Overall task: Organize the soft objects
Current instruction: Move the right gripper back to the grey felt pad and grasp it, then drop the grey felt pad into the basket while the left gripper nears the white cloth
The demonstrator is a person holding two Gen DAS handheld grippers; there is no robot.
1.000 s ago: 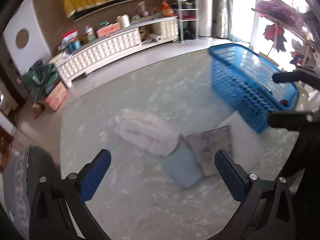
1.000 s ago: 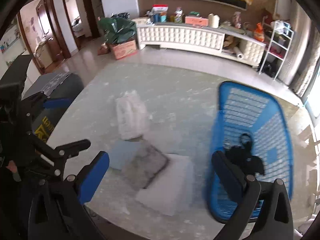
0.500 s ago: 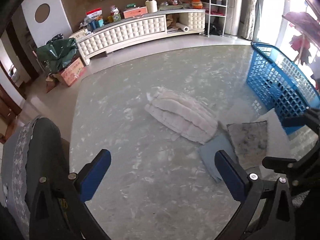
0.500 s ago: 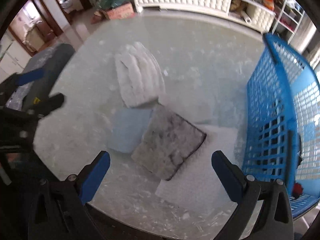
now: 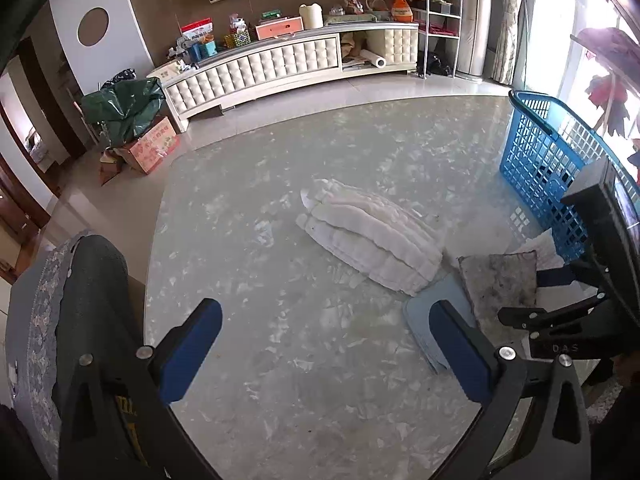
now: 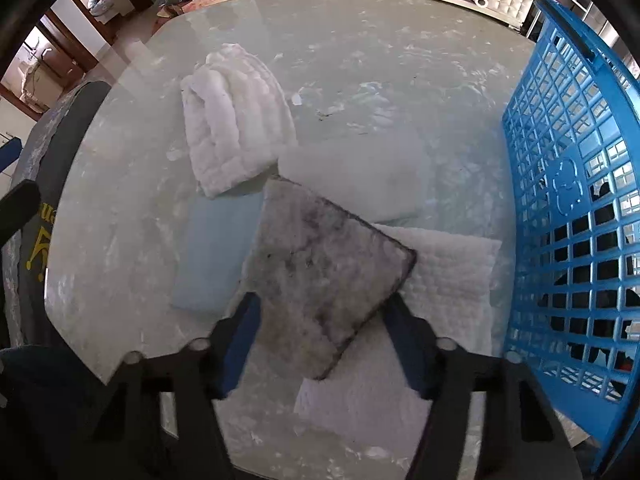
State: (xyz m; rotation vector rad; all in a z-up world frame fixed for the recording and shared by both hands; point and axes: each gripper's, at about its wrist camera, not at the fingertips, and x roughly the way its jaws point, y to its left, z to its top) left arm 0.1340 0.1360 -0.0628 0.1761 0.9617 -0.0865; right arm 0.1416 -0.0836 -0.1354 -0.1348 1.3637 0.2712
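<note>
Right now the right hand-held gripper (image 6: 320, 344) points steeply down over the marbled worktop (image 6: 360, 60), its jaws closing around the near corner of a mottled grey pad (image 6: 320, 272); whether the pads press it yet I cannot tell. That grey pad lies on a white quilted cloth (image 6: 440, 264) and a pale blue cloth (image 6: 212, 248). At eleven o'clock from it sits a folded white fluffy towel (image 6: 232, 120); at three o'clock stands the blue basket (image 6: 580, 200). Meanwhile the left hand-held gripper (image 5: 324, 352) hangs wide apart and empty above bare worktop.
</note>
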